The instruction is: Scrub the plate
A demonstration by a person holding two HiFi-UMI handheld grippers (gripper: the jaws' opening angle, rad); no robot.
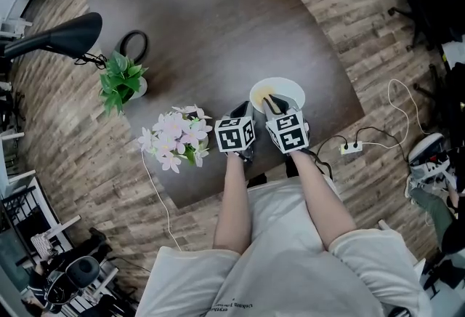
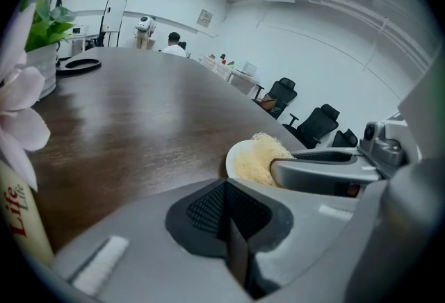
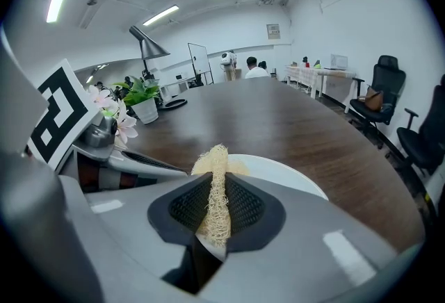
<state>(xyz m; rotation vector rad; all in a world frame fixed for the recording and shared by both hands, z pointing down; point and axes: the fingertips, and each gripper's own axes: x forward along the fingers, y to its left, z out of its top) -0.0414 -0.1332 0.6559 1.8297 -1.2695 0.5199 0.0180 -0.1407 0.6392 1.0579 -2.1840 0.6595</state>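
Observation:
A white plate point(image 1: 278, 94) lies on the dark wooden table point(image 1: 211, 32) just ahead of both grippers; it also shows in the left gripper view as plate point(image 2: 234, 159) and in the right gripper view as plate point(image 3: 278, 173). My right gripper point(image 3: 214, 215) is shut on a pale yellow loofah scrubber point(image 3: 216, 187), which stands over the plate's near part. The scrubber point(image 2: 259, 158) rests on the plate. My left gripper point(image 2: 229, 225) is shut with nothing in it, just left of the plate's near edge.
A bunch of pink flowers point(image 1: 174, 135) stands left of the left gripper. A green potted plant point(image 1: 120, 81) and a black ring-shaped lamp base point(image 1: 134, 43) sit farther back left. The table's near edge runs under my forearms. Office chairs point(image 3: 386, 96) stand to the right.

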